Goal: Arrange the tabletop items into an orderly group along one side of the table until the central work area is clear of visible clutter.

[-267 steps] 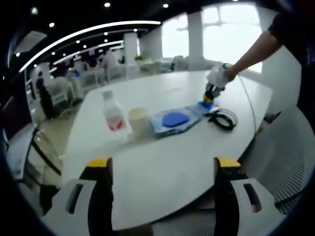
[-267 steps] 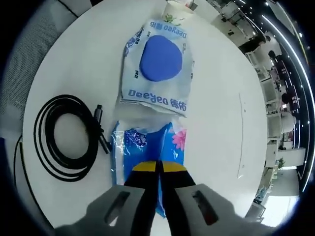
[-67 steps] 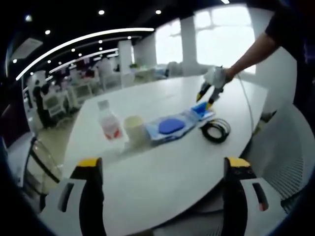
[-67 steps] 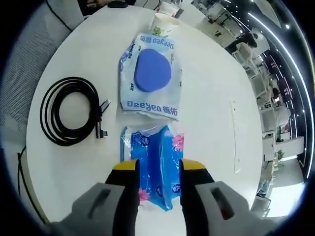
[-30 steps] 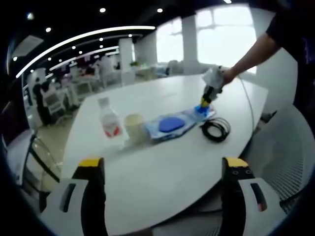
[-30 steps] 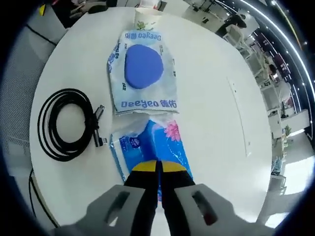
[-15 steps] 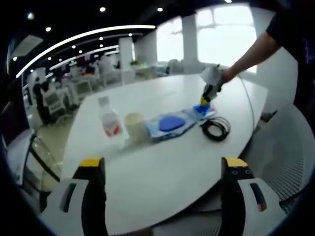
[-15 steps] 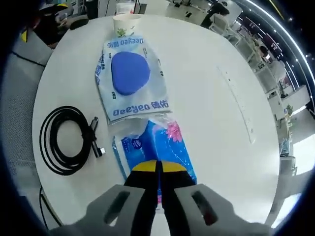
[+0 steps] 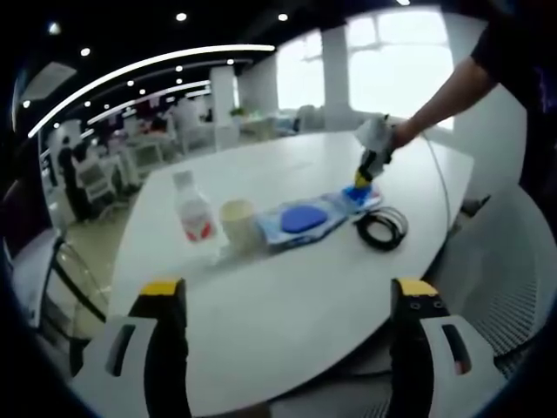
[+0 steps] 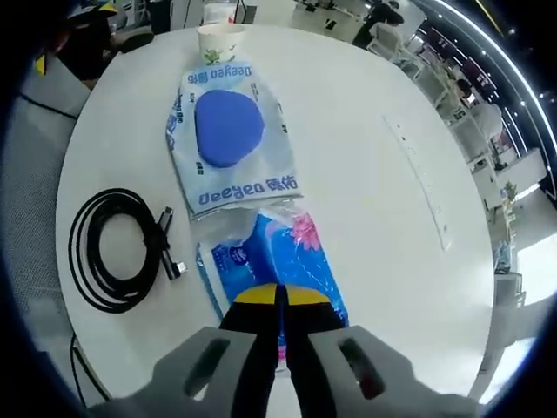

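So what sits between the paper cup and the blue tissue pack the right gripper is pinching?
The wet-wipes pack, lying flat between the paper cup and the tissue pack, seen in the right gripper view.

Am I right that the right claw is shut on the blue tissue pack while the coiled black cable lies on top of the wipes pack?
Not quite. The right claw is shut on the blue tissue pack, but the coiled black cable lies on the table beside the wipes pack, apart from it, as the right gripper view shows.

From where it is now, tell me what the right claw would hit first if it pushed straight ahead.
The right claw is shut on the blue tissue pack. Straight ahead lies the wet wipes pack, overlapping the tissue pack's far edge, then the paper cup. Depth is uncertain.
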A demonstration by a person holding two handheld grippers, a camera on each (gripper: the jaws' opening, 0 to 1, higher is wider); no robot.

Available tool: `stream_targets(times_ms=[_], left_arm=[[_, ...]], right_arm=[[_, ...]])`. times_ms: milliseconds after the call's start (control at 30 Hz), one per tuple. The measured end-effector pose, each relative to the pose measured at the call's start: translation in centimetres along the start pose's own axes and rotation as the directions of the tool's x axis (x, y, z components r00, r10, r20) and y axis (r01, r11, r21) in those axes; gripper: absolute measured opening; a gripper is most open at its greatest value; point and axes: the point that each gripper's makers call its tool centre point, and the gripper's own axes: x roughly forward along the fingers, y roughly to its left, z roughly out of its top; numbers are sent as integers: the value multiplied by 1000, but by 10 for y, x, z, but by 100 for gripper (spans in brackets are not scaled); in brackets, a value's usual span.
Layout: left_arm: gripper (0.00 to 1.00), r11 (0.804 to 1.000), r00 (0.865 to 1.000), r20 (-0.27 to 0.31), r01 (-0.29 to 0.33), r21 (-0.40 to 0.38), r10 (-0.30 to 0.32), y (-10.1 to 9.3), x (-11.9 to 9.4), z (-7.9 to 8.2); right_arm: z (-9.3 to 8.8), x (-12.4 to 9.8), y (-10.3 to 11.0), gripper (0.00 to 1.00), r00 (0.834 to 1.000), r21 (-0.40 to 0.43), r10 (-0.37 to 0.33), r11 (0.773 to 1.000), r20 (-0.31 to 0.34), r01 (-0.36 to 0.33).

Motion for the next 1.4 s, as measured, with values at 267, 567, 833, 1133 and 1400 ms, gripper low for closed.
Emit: stream_targets(times_ms=[267, 567, 833, 1133, 1400], left_arm=[[94, 1000, 1000, -3, 0, -1, 0, 1, 0, -1], [94, 1000, 1000, -5, -1, -1, 1, 0, 0, -1], [94, 1000, 1000, -4, -1, -1, 1, 1, 1, -2], [94, 1000, 1000, -2, 1, 0, -1, 1, 1, -1], [95, 1000, 1000, -4, 17, 6, -17, -2, 1, -2]], right_arm=[[2, 1, -2, 0, 1000, -14, -10, 1000, 8, 10], [2, 1, 0, 0, 1000, -24, -10, 1000, 9, 10], [3, -1, 0, 4, 1000, -30, -15, 999, 17, 16], [15, -11, -3, 24, 996, -33, -58, 998, 72, 61], [21, -22, 9, 33, 990, 2, -78, 997, 122, 78]])
